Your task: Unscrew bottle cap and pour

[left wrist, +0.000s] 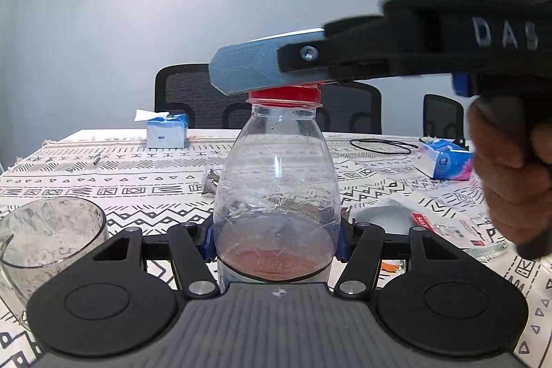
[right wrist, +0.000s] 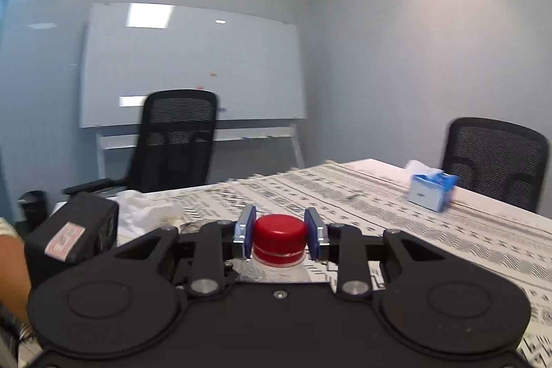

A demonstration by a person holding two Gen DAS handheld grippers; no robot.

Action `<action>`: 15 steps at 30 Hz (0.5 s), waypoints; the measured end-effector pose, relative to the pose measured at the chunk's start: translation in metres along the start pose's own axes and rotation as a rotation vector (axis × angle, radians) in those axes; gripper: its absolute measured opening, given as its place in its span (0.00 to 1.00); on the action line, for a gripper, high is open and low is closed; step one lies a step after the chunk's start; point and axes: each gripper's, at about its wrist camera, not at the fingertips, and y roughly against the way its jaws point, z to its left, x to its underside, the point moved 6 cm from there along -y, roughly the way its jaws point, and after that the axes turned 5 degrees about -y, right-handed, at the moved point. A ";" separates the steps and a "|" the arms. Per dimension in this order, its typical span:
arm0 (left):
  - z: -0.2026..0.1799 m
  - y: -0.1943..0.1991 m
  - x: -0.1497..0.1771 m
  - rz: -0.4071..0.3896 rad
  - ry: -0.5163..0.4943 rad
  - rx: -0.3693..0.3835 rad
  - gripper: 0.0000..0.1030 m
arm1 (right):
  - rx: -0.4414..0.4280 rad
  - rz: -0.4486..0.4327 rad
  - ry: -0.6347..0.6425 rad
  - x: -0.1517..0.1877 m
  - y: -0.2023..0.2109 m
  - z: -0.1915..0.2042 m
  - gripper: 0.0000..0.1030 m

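A clear plastic bottle (left wrist: 276, 175) with a little reddish liquid at the bottom stands upright on the patterned tablecloth. My left gripper (left wrist: 274, 240) is shut on its lower body. Its red cap (left wrist: 284, 93) sits on the neck. My right gripper (right wrist: 280, 235) comes in from the right at cap height, and its blue pads (right wrist: 249, 231) stand on both sides of the red cap (right wrist: 280, 238), with a thin gap showing on each side. In the left wrist view one light blue finger (left wrist: 252, 66) of the right gripper covers the cap's top.
An empty clear glass (left wrist: 45, 237) stands to the left of the bottle. A blue tissue box (left wrist: 166, 131) is at the far side of the table, also in the right wrist view (right wrist: 431, 192). A tissue pack (left wrist: 445, 161), a black cord and packets lie to the right. Office chairs surround the table.
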 end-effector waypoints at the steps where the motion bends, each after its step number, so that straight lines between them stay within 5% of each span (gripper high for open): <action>1: 0.000 0.000 0.000 0.000 -0.001 0.004 0.55 | -0.035 -0.004 0.010 0.000 0.001 -0.002 0.31; 4: 0.001 -0.001 0.000 0.001 0.006 0.018 0.55 | -0.154 0.000 0.008 -0.001 0.004 -0.013 0.31; 7: 0.001 -0.001 0.001 -0.004 0.013 0.012 0.55 | -0.142 0.026 -0.003 -0.008 0.004 -0.012 0.32; 15: -0.009 0.000 0.001 -0.017 -0.031 -0.055 0.56 | 0.412 -0.014 -0.066 -0.027 0.001 0.044 0.51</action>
